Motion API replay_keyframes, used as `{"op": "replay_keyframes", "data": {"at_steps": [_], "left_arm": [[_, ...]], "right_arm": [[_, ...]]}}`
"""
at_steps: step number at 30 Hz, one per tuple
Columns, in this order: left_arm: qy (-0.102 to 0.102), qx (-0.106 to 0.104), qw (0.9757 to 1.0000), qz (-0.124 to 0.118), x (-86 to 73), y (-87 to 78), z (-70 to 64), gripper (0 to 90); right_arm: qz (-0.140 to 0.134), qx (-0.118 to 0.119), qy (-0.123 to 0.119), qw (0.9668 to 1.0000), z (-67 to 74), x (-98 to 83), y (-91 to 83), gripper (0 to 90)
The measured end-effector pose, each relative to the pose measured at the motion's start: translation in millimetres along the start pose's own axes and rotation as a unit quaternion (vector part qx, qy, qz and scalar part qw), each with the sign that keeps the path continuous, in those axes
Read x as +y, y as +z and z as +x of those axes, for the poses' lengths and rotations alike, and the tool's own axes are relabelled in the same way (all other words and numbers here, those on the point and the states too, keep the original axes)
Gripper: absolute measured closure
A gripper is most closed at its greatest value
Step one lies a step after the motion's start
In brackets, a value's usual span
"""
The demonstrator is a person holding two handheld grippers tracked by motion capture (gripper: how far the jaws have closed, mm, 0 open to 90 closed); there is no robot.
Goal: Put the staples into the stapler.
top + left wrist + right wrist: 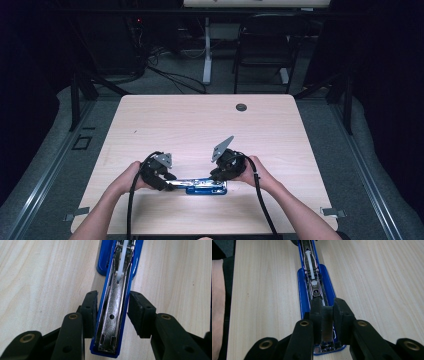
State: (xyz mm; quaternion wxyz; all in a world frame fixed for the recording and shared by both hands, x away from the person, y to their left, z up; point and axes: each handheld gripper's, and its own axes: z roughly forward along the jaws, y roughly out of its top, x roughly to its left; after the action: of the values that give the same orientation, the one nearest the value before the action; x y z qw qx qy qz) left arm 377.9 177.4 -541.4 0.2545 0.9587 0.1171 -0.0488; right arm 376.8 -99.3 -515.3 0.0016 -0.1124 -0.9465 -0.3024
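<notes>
The left gripper has its two black jaws set on either side of the opened top arm of a blue plastic stapler with a shiny metal staple channel. The pad on one side lies against the blue edge; the other pad stands just off the opposite edge, so I cannot tell whether the arm is truly pinched. In the high view this left gripper sits at the left end of the blue stapler, with the person's left hand wrapped round its body.

The right gripper has its jaws drawn close together on a small grey strip of staples, which stands upright between the pads directly over the near end of the stapler's open metal channel. In the high view the right gripper leans in over the stapler's right half, held by the right hand, and its grey three-cornered plate juts upward.

The stapler lies flat, opened out lengthwise, on the pale wood-grain counter, near the person's edge and roughly midway across it. A small dark round grommet sits near the far edge of the counter, well apart from the work. Beyond the counter stand a dark folding chair and a white table leg, with black cables on the grey floor.
</notes>
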Motion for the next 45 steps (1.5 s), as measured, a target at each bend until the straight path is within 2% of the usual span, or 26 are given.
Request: {"op": "replay_keyframes", "data": {"at_steps": [15,19,23,28,34,40,45], "left_arm": [[0.000,-0.001,1.0000,0.000,0.1,0.2,0.1,59.9],[-0.001,-0.001,1.0000,0.000,0.1,0.2,0.1,59.9],[0.000,0.001,1.0000,0.004,0.4,-0.2,0.2,59.8],[0.000,0.001,1.0000,0.004,0.5,-0.2,0.1,59.8],[0.000,0.001,1.0000,0.005,0.4,-0.4,0.1,59.8],[-0.001,-0.001,1.0000,0.000,0.2,0.1,0.1,59.8],[-0.004,-0.001,1.0000,0.001,0.3,0.0,-0.3,59.9]], "right_arm": [[-0.006,0.019,-0.018,0.9996,-3.6,-6.3,-1.4,78.3],[-0.010,0.026,-0.017,0.9995,-5.8,-8.7,-3.1,78.1],[-0.003,0.024,-0.020,0.9995,-4.2,-7.6,0.1,77.4],[0.028,0.010,-0.041,0.9987,2.1,-6.7,11.3,75.8],[0.033,0.003,-0.049,0.9983,3.4,-6.8,11.3,75.5],[0.030,0.010,-0.043,0.9986,1.3,-7.2,8.4,72.9],[0.018,0.009,-0.015,0.9997,-1.8,-7.1,3.1,70.5]]}}
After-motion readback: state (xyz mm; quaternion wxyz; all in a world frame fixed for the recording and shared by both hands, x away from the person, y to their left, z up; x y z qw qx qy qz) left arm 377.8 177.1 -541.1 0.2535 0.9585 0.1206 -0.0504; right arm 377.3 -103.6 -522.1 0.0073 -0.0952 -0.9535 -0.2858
